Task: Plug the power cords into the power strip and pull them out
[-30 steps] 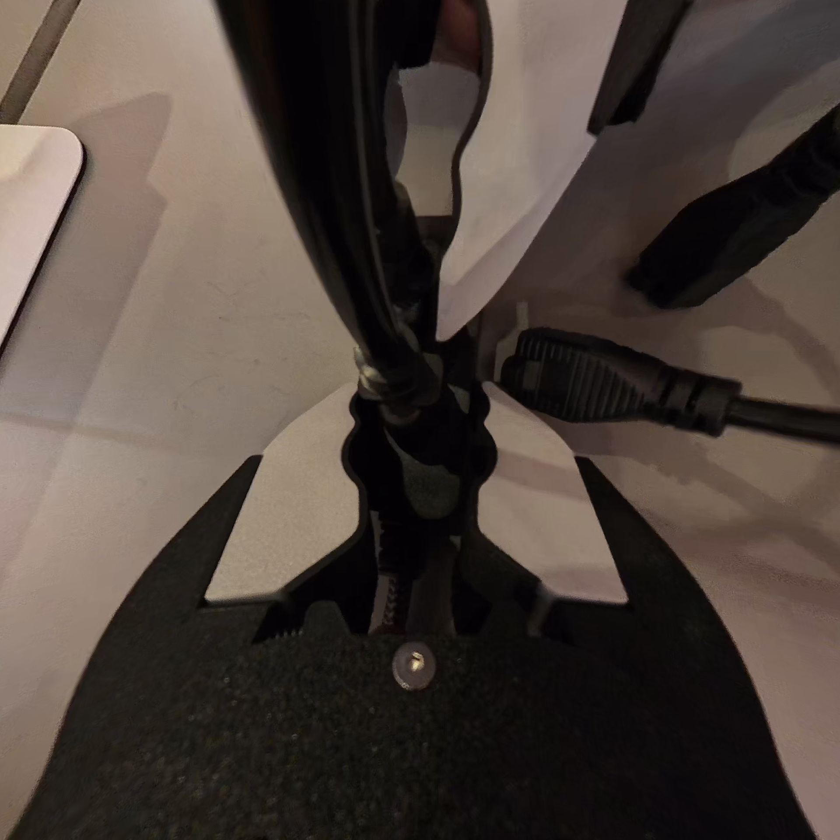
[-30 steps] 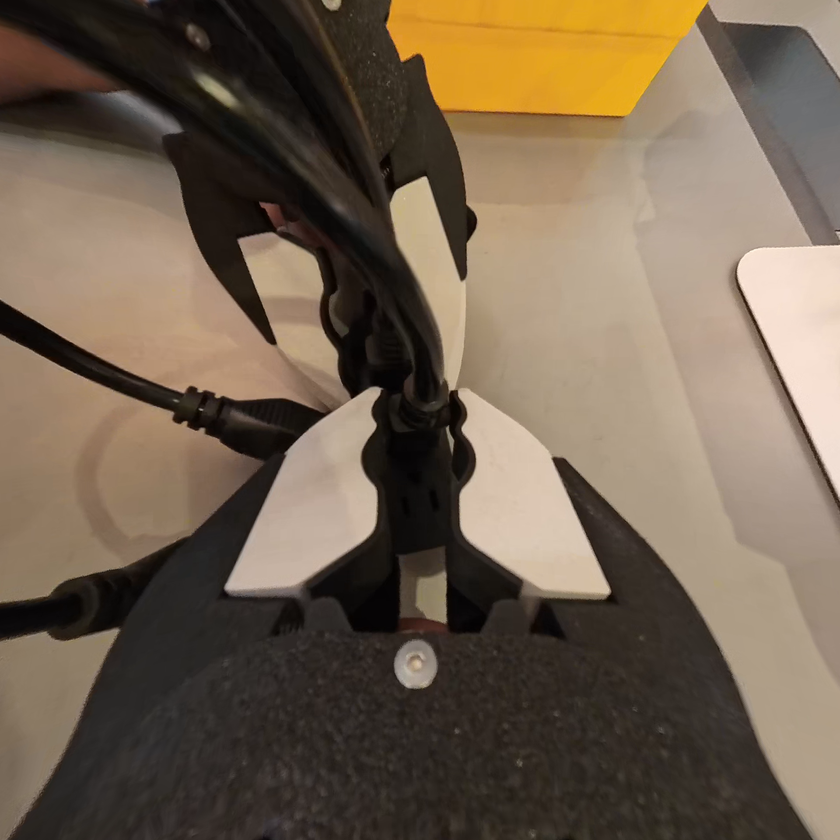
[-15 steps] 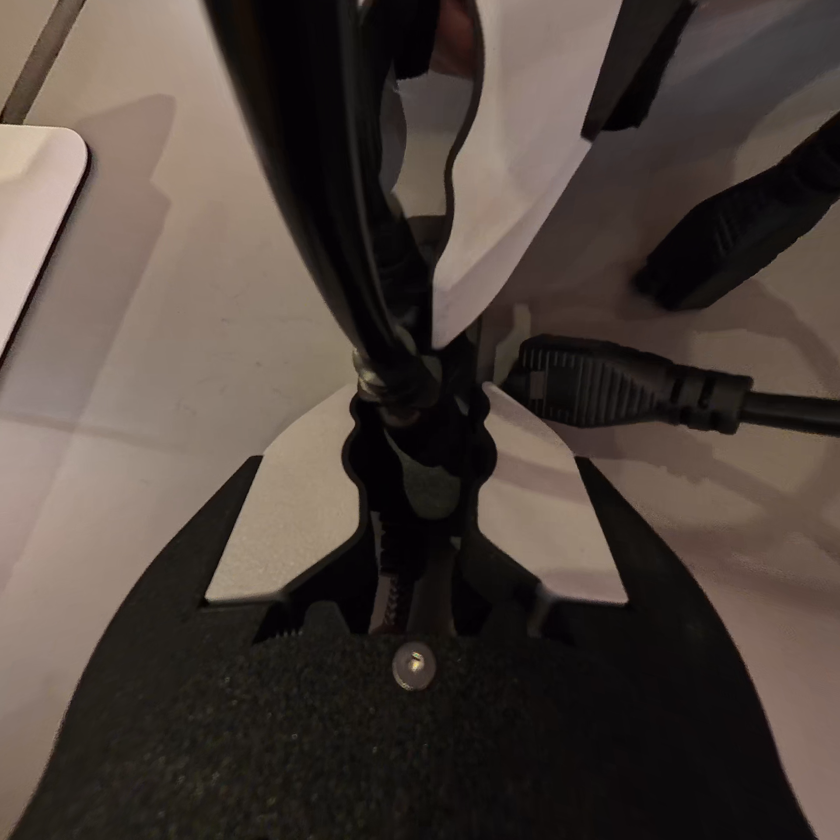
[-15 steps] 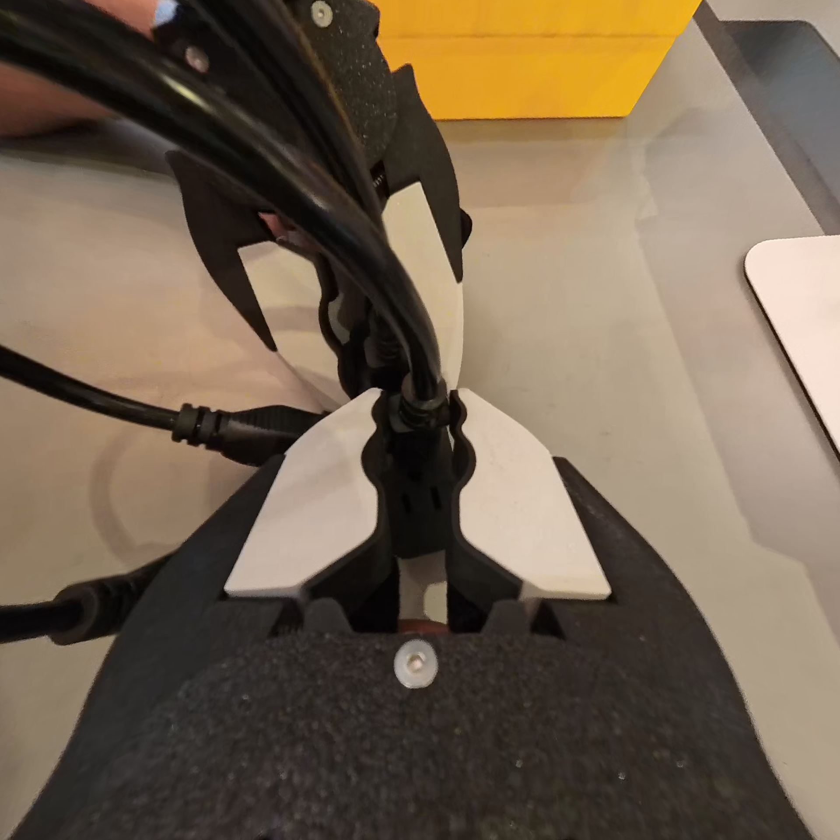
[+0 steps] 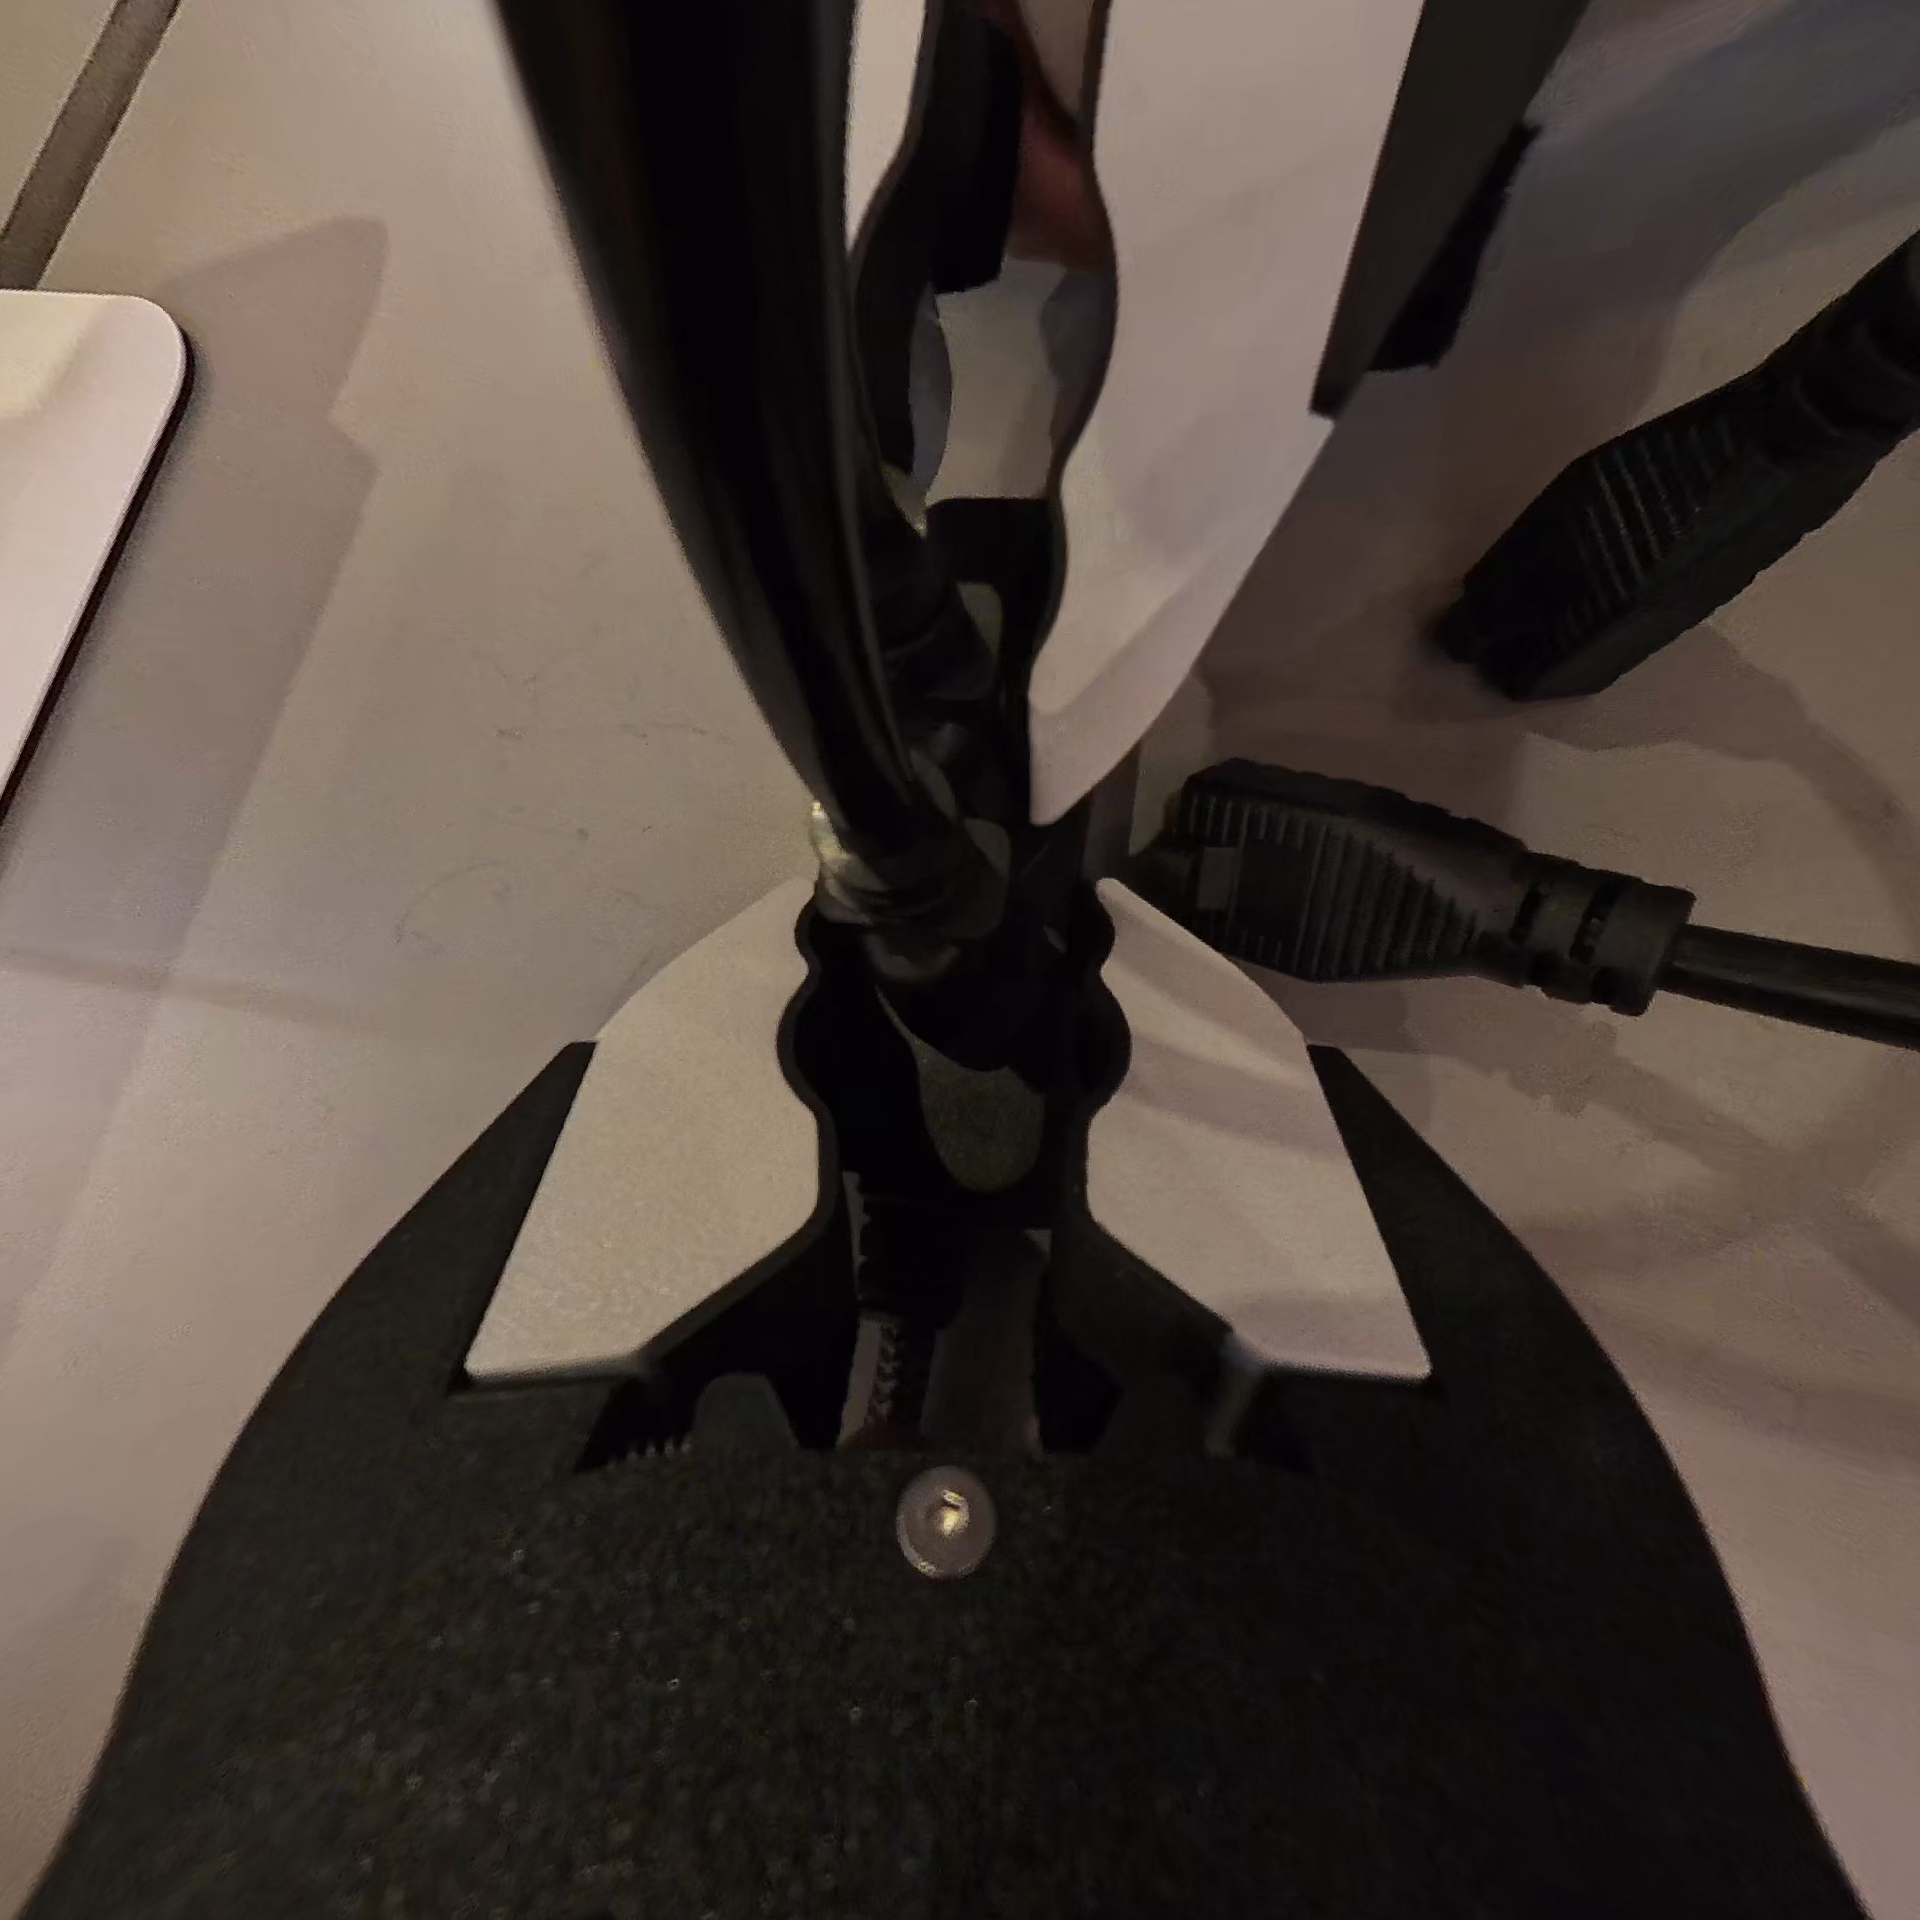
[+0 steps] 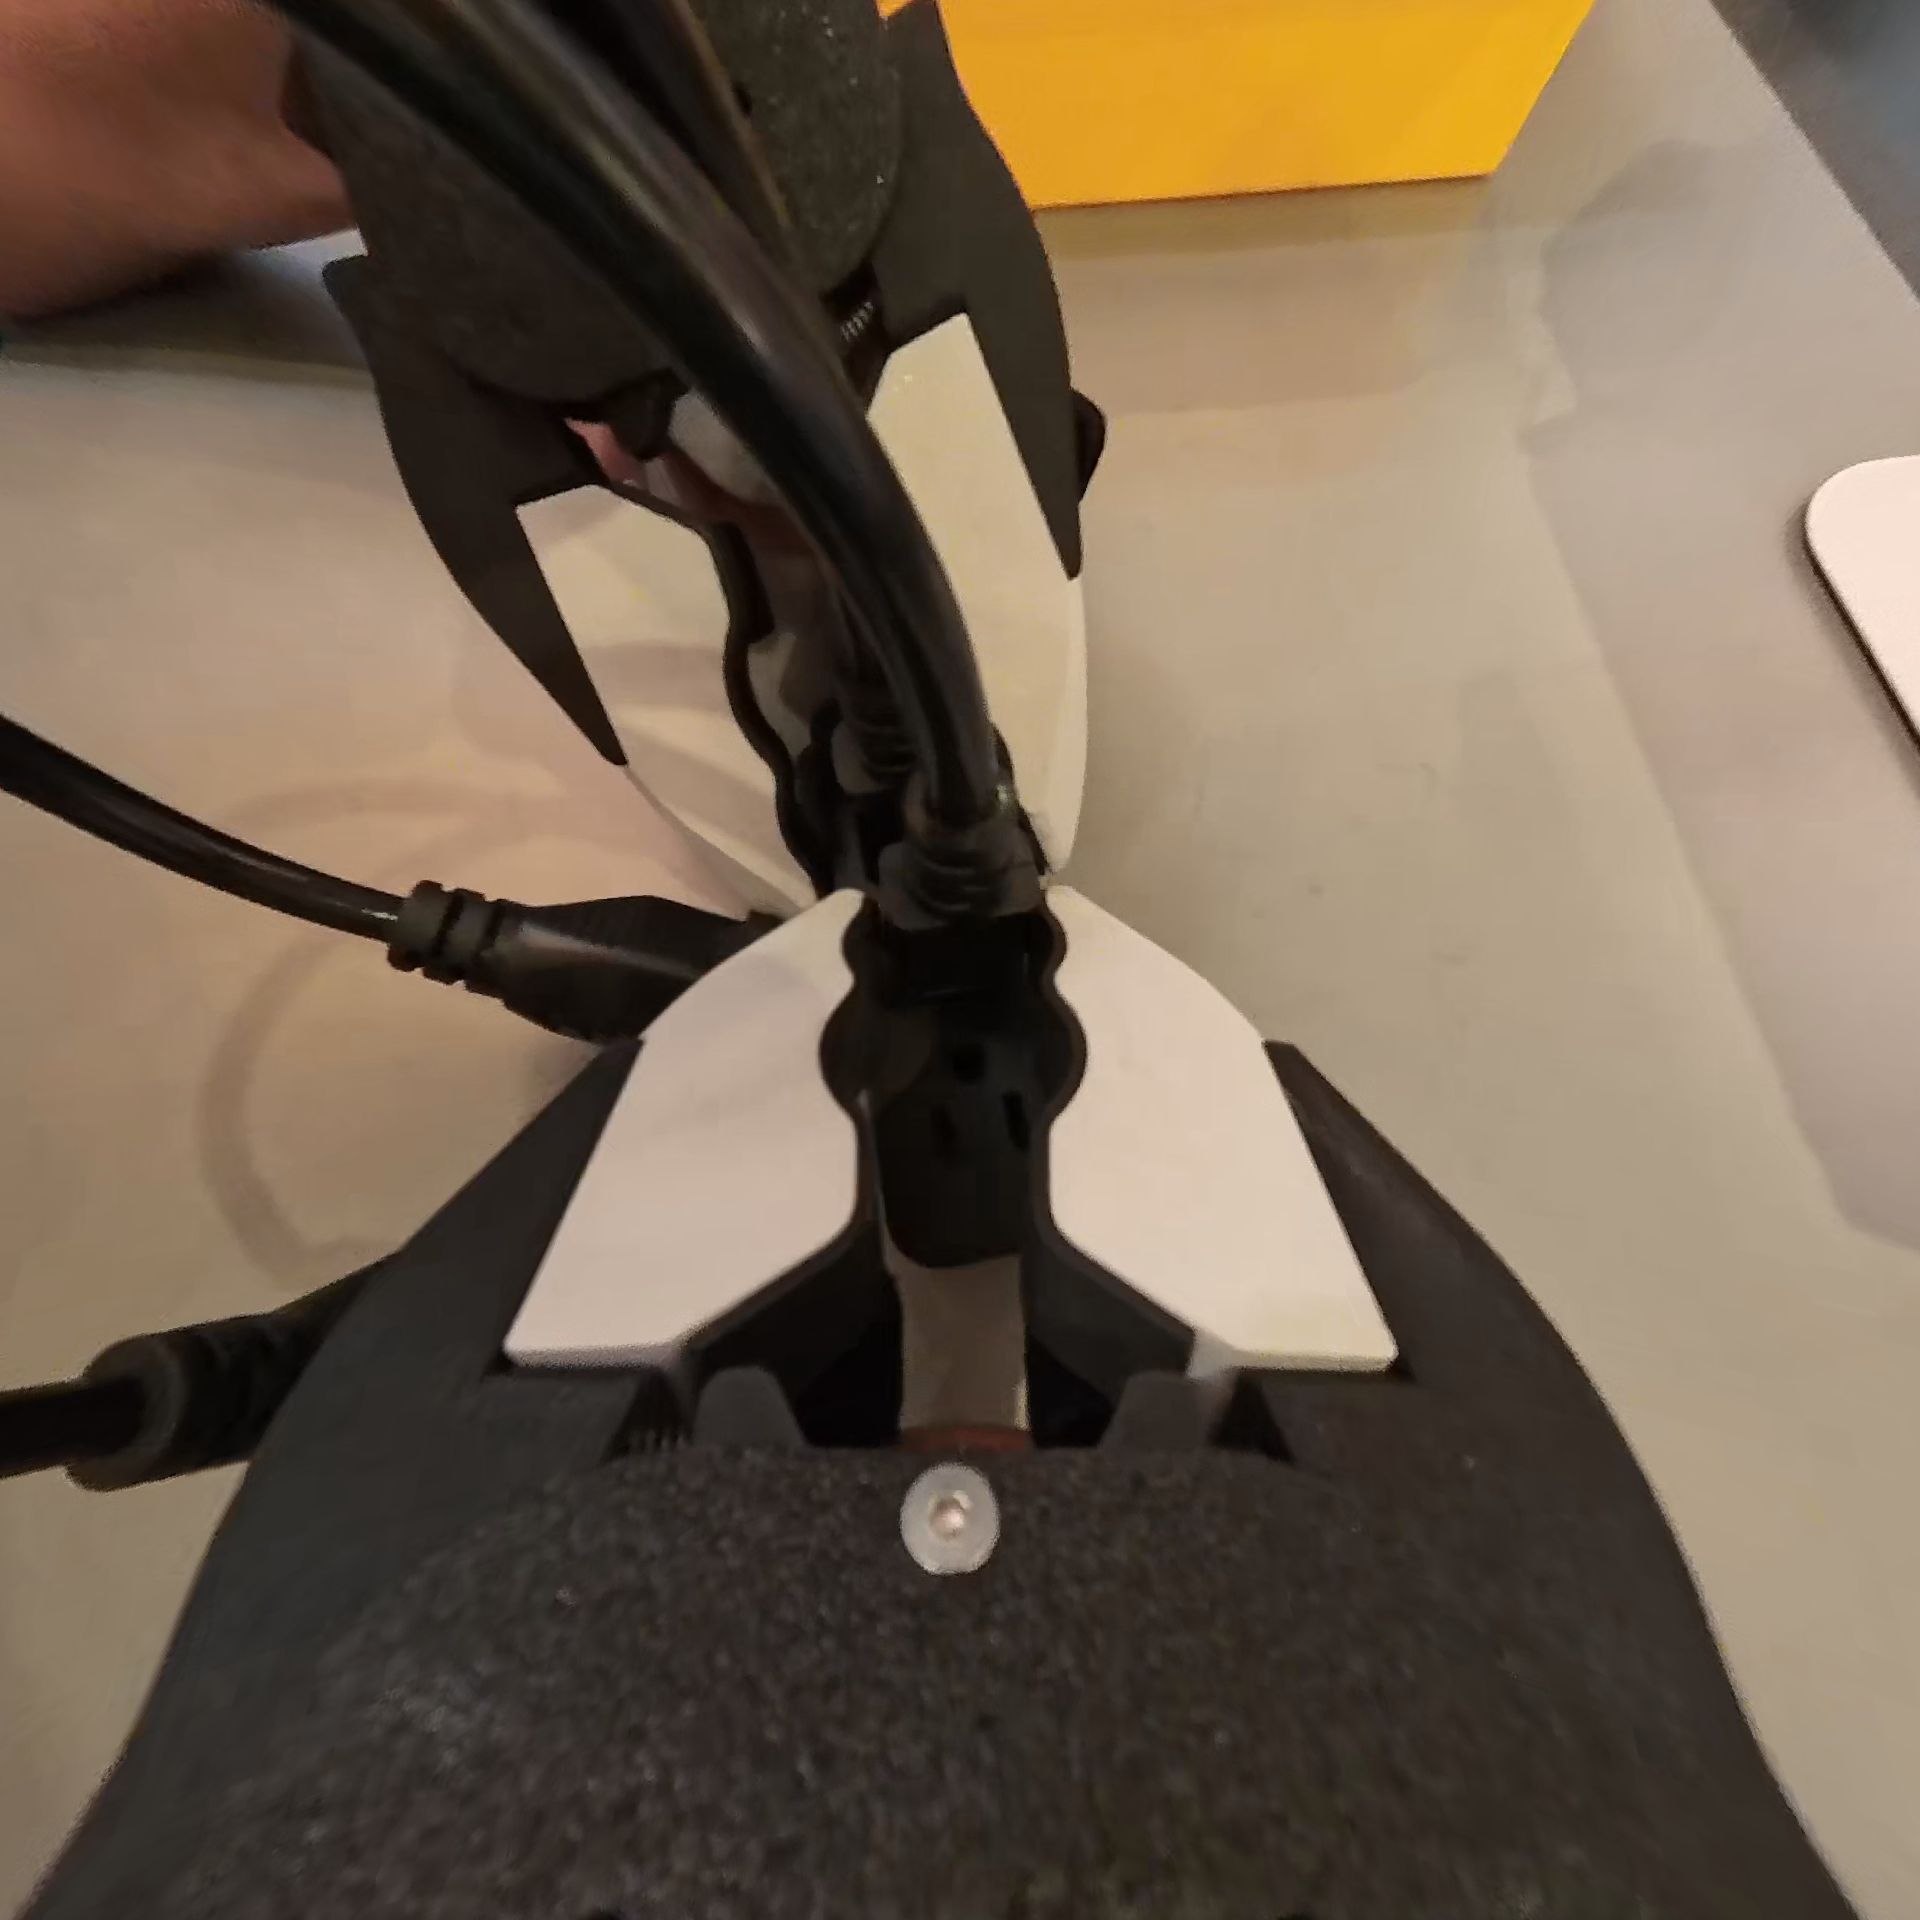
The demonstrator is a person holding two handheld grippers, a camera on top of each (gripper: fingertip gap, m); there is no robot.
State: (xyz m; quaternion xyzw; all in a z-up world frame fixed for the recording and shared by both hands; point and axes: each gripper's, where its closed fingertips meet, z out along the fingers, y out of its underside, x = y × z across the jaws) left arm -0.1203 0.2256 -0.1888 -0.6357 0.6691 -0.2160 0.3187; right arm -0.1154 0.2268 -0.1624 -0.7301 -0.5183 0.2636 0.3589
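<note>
My right gripper [image 6: 951, 904] is shut on a black power strip [image 6: 956, 1132], with outlet holes showing between the white fingers. My left gripper [image 5: 951, 894] faces it tip to tip and is shut on a black plug [image 5: 935, 1039]. In the right wrist view the left gripper [image 6: 821, 831] comes down from above. Thick black cords [image 6: 790, 436] rise from where the tips meet and hide the joint; they also show in the left wrist view [image 5: 748, 468]. A loose black plug [image 5: 1351, 894] lies on the table just right of the tips. A second loose plug [image 5: 1662, 540] lies farther back.
The two loose plugs and their cords also show at the left in the right wrist view [image 6: 582, 966] [image 6: 156, 1403]. A yellow box [image 6: 1247, 94] stands at the back. A white flat pad [image 6: 1870, 582] [image 5: 73, 499] lies to one side. A person's hand [image 6: 135, 187] holds the left gripper. Left and right tips are no more than a few centimetres apart.
Both grippers stay shut tip to tip. The cords above them have swayed a little and the right wrist view has shifted slightly. The loose plugs have not moved.
</note>
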